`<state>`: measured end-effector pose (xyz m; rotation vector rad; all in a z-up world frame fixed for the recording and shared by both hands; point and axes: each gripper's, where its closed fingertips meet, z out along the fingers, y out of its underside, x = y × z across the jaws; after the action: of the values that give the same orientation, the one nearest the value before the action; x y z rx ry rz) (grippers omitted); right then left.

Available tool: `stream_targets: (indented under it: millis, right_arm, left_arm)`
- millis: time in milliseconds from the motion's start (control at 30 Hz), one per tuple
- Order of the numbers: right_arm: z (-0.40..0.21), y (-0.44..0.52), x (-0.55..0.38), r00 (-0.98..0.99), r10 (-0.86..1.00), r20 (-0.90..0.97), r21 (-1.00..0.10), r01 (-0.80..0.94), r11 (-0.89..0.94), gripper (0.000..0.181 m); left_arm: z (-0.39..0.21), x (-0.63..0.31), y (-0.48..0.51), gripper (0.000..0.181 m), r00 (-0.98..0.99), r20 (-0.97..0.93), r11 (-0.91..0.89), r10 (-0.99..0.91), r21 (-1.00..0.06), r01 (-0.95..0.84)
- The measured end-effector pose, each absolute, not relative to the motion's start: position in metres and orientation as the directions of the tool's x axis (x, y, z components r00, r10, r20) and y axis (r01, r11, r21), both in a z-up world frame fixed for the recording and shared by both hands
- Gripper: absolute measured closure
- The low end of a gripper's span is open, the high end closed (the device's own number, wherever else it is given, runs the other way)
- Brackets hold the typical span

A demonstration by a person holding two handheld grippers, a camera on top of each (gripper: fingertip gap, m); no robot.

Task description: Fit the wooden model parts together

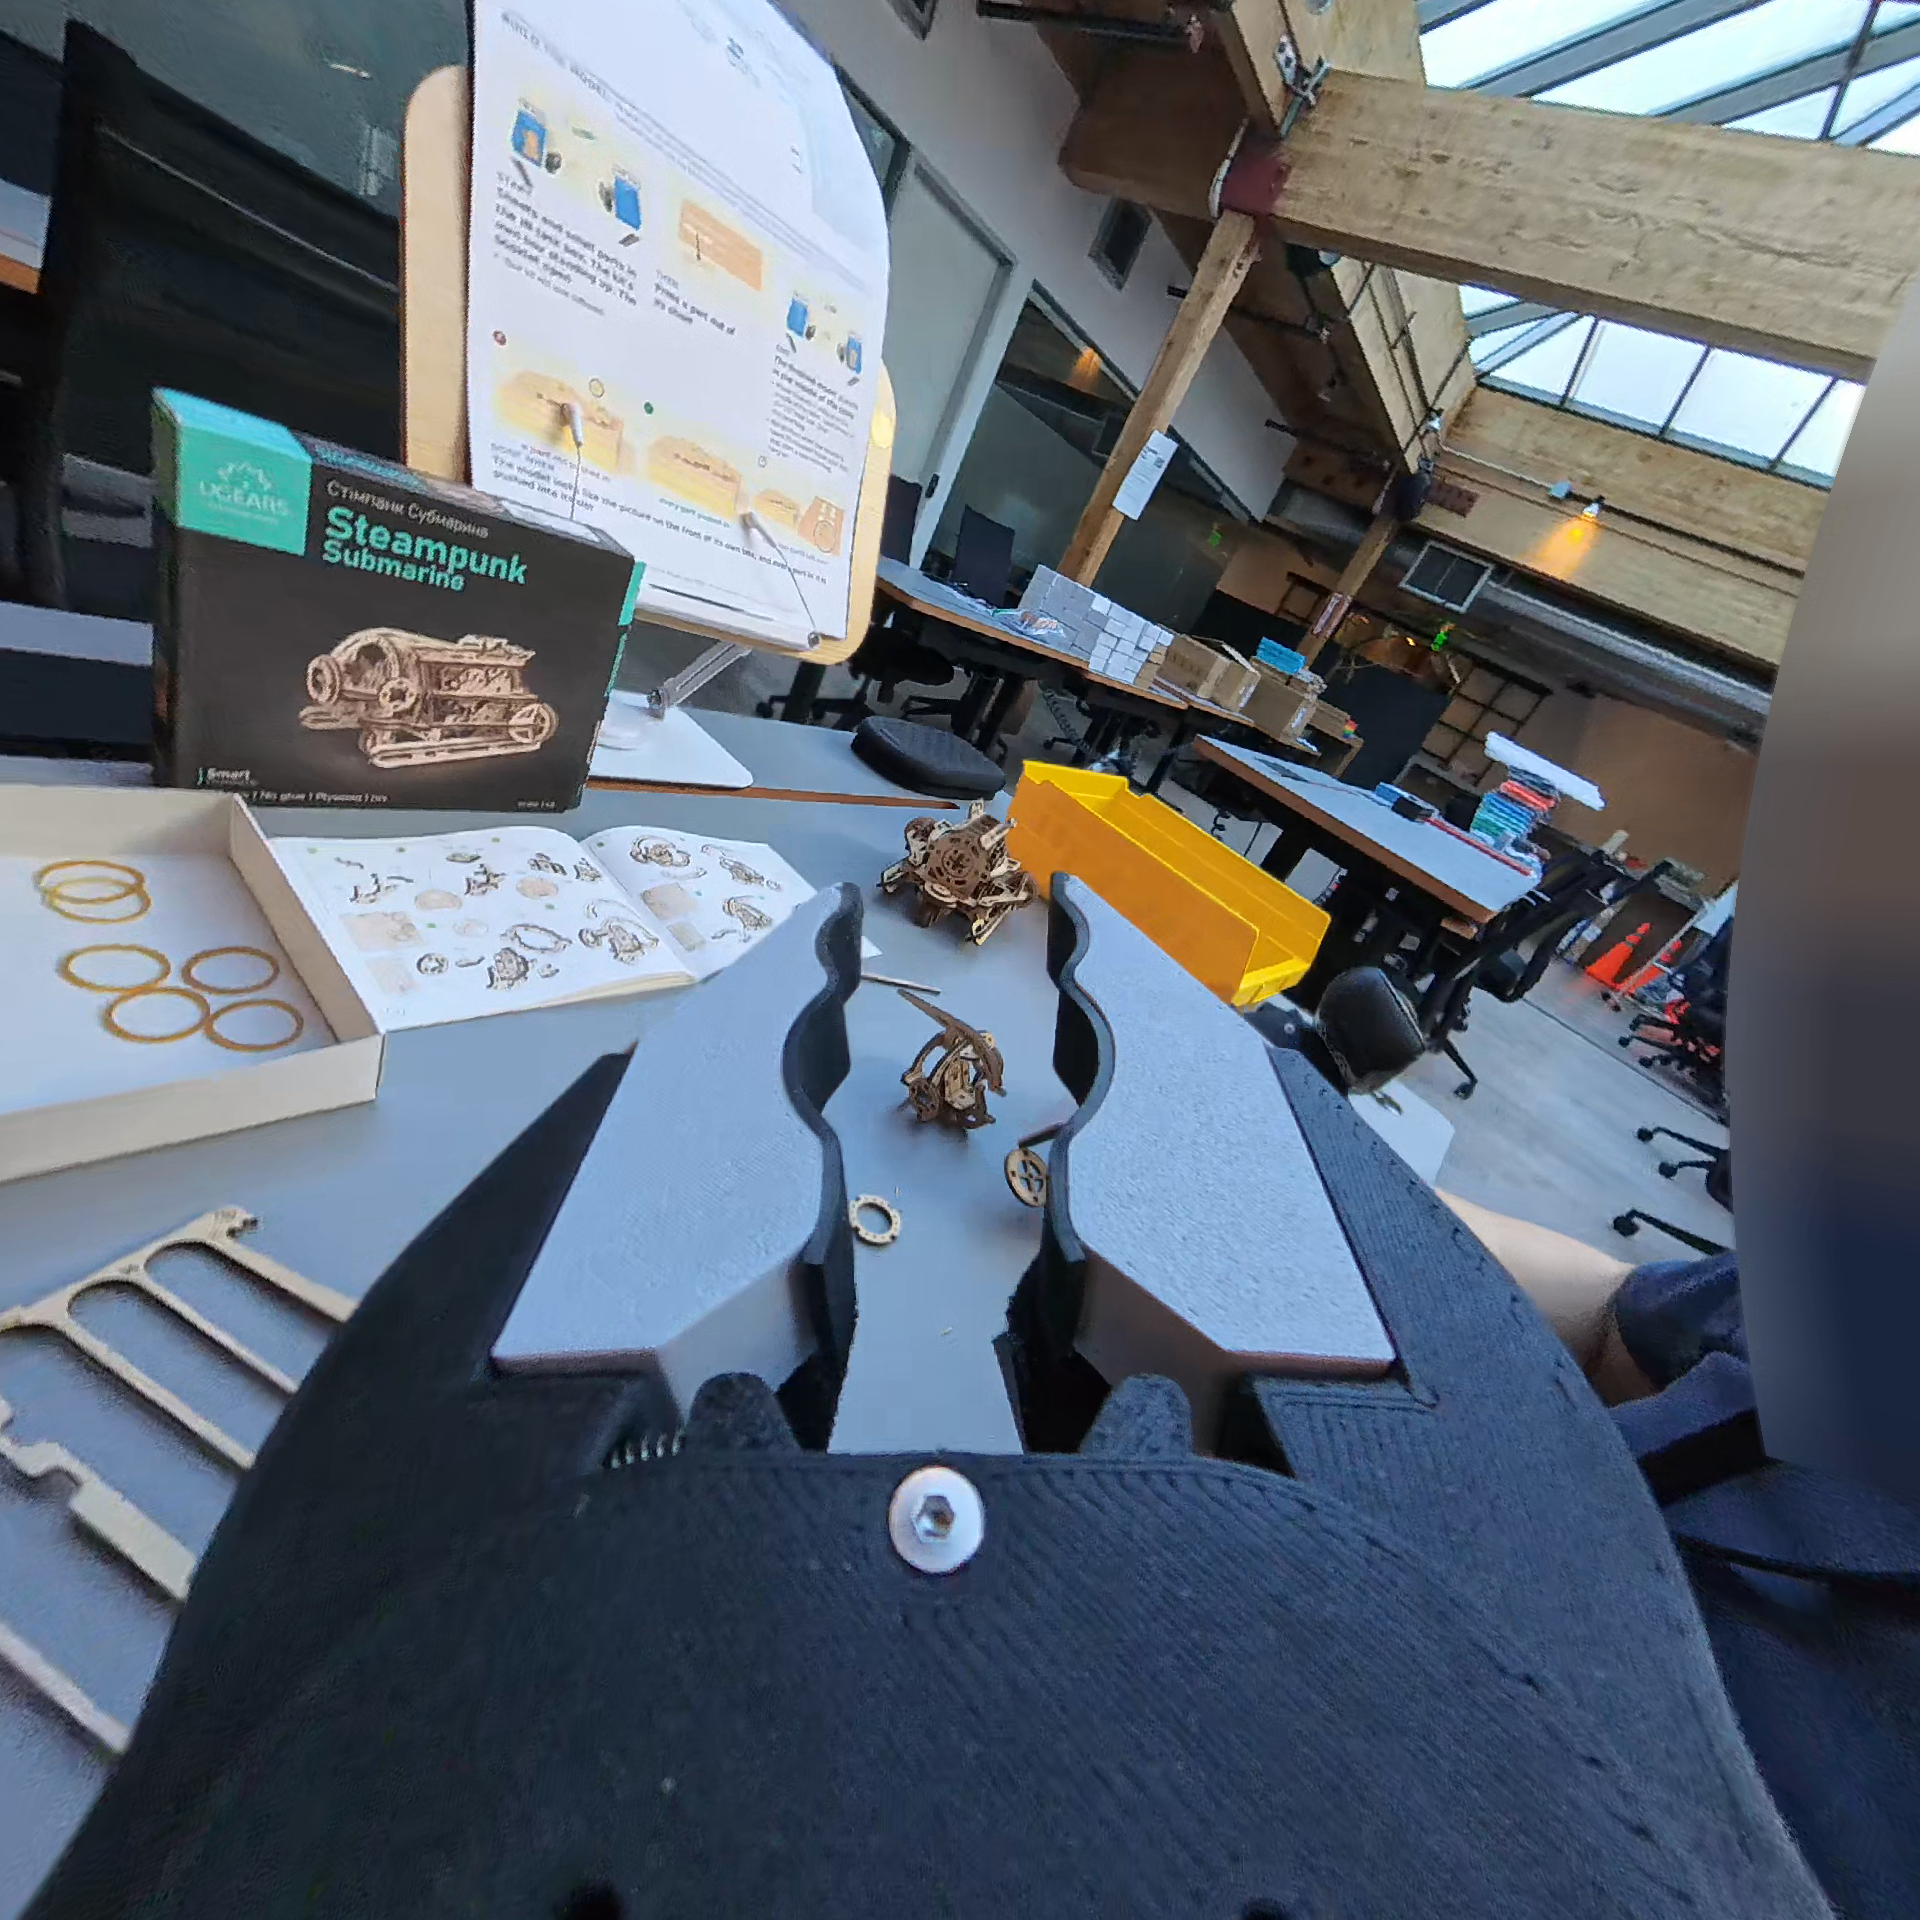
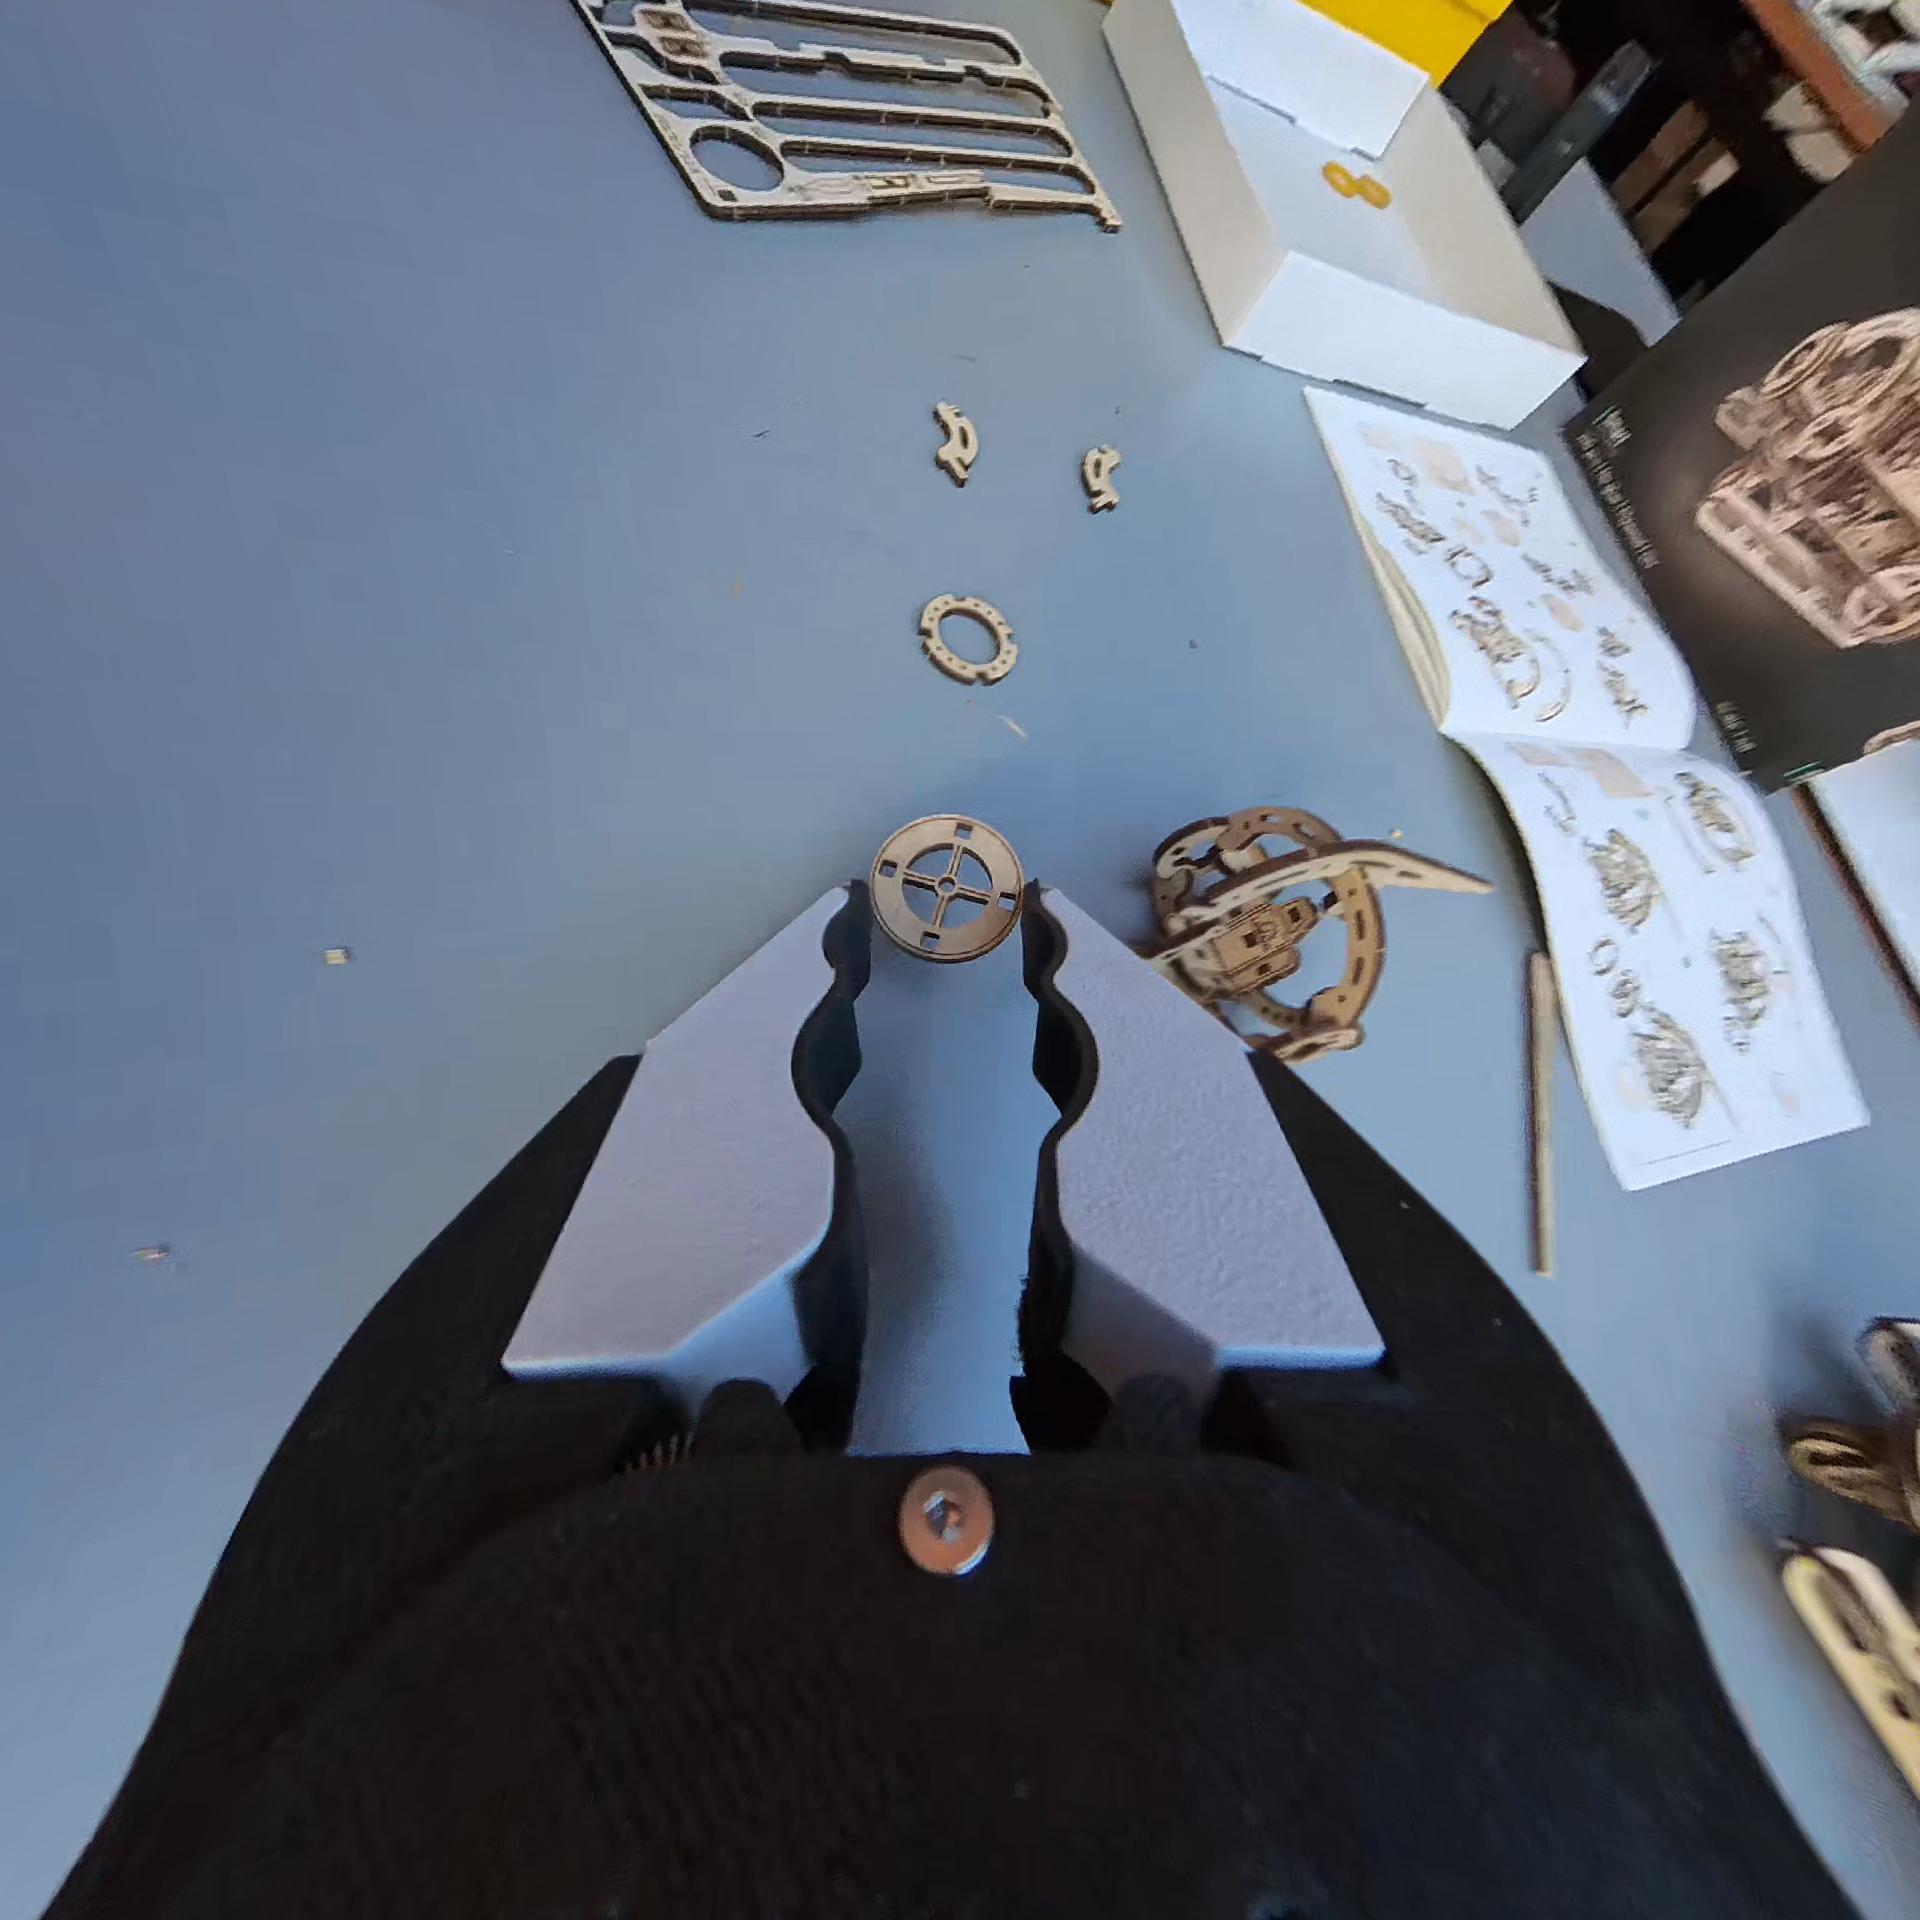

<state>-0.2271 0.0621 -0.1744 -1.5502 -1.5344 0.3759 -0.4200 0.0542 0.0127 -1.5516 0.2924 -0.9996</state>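
At upper left, a white tray [image 1: 301, 925] holds six rubber bands [image 1: 166, 971]. The left tool [image 1: 956, 904] is open; the right tool [image 2: 945, 888] pinches a spoked wooden disc [image 2: 945, 886].

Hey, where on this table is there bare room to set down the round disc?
The widest bare patch of grey table lies left of the notched ring, below the empty parts sheet. Only tiny wood crumbs lie there. It is crowded on the right: the curved sub-assembly, wooden stick and open instruction booklet sit close beside the right claw and the cross-spoked disc.
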Motion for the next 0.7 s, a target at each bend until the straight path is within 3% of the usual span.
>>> stream_targets:
  millis: [133, 533, 700]
  right_arm:
    - [-0.18, 0.058, -0.223, 0.204, 0.959, 0.198, -0.809, 0.586, 0.042, 0.154]
    - [-0.188, 0.059, -0.219, 0.215, 0.931, 0.294, -0.755, 0.65, 0.088, 0.154]
    - [-0.189, 0.062, -0.218, 0.232, 0.931, 0.282, -0.758, 0.649, 0.068, 0.154]
  left_arm:
    - [-0.003, -0.419, 0.044, 0.147, 0.624, 0.46, -0.29, -0.632, -0.887, 0.36]
    - [-0.019, -0.401, 0.055, 0.149, 0.613, 0.494, -0.35, -0.617, -0.87, 0.348]
    - [-0.058, -0.424, 0.071, 0.151, 0.71, 0.488, -0.408, -0.508, -0.862, 0.301]
